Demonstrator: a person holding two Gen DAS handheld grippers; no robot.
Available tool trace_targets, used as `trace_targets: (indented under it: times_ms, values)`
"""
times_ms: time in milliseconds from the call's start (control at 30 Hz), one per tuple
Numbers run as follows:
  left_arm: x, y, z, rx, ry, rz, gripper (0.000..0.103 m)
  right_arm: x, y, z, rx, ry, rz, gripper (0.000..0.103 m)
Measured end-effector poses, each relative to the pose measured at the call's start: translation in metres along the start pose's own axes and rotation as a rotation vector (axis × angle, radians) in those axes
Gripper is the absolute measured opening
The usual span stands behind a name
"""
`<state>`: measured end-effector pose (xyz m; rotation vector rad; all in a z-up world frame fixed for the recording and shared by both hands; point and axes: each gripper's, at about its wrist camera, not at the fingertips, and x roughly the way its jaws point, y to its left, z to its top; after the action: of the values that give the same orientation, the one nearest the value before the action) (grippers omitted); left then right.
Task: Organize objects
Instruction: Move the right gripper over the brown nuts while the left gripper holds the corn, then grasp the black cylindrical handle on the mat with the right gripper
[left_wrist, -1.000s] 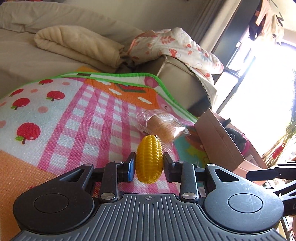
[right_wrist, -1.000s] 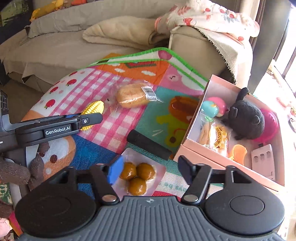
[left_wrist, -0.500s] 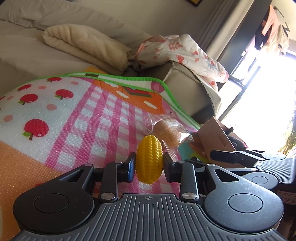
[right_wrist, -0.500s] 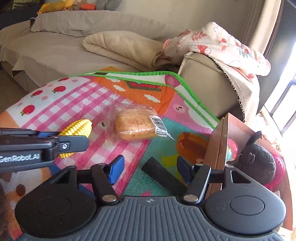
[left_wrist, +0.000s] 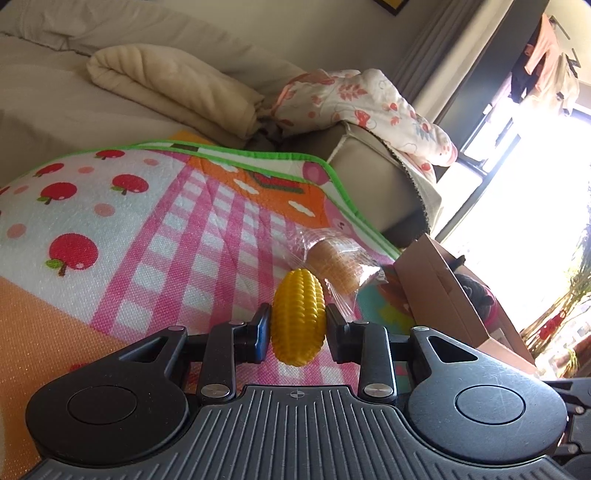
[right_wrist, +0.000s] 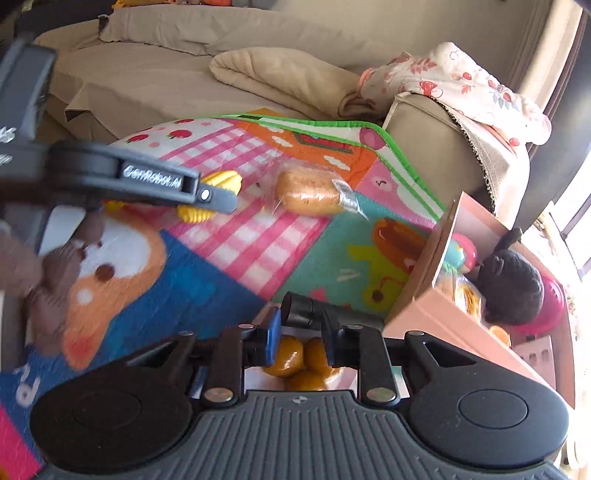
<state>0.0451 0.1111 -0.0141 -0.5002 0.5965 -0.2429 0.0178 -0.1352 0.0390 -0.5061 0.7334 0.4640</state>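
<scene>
My left gripper (left_wrist: 297, 328) is shut on a yellow toy corn cob (left_wrist: 298, 316) and holds it above the play mat (left_wrist: 110, 229). In the right wrist view the corn (right_wrist: 221, 180) shows behind the left gripper's finger. My right gripper (right_wrist: 298, 338) has its jaws closed around a clear pack of brown balls (right_wrist: 299, 360). A black cylinder (right_wrist: 314, 308) lies just beyond its tips. A wrapped bread roll (right_wrist: 308, 192) lies on the mat and also shows in the left wrist view (left_wrist: 338, 260). An open pink box (right_wrist: 458, 321) stands at the right.
The box holds a black plush toy (right_wrist: 517, 291), a pink bowl (right_wrist: 552, 306) and snack packs. A beige sofa (right_wrist: 184, 74) with a folded blanket (right_wrist: 280, 79) and a floral cloth (right_wrist: 461, 85) borders the mat's far side. A bright window (left_wrist: 535, 184) is at the right.
My right gripper has narrowed from wide open and come down around the pack of brown balls. My left gripper still holds the corn and has shifted a little.
</scene>
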Motion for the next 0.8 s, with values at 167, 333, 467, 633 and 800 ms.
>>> trace_targets:
  times_ms: [167,333,467,633,800]
  values:
    - [-0.001,-0.005,-0.001,0.029,-0.004,0.022,0.034,-0.021,-0.006,-0.042,-0.012,-0.026,-0.171,0.024]
    - [-0.003,-0.021,-0.008,0.114,0.019,0.050,0.034,-0.038,-0.035,-0.065,0.154,-0.060,-0.143,0.063]
    - [-0.007,-0.035,-0.018,0.165,0.044,0.055,0.034,-0.036,-0.048,-0.074,0.235,-0.065,-0.113,0.072]
    - [-0.013,-0.052,-0.035,0.216,0.071,0.014,0.034,-0.029,-0.046,-0.068,0.298,-0.113,-0.068,0.072]
    - [-0.015,-0.052,-0.038,0.213,0.072,0.007,0.034,-0.009,-0.034,-0.042,0.250,-0.117,-0.046,0.052]
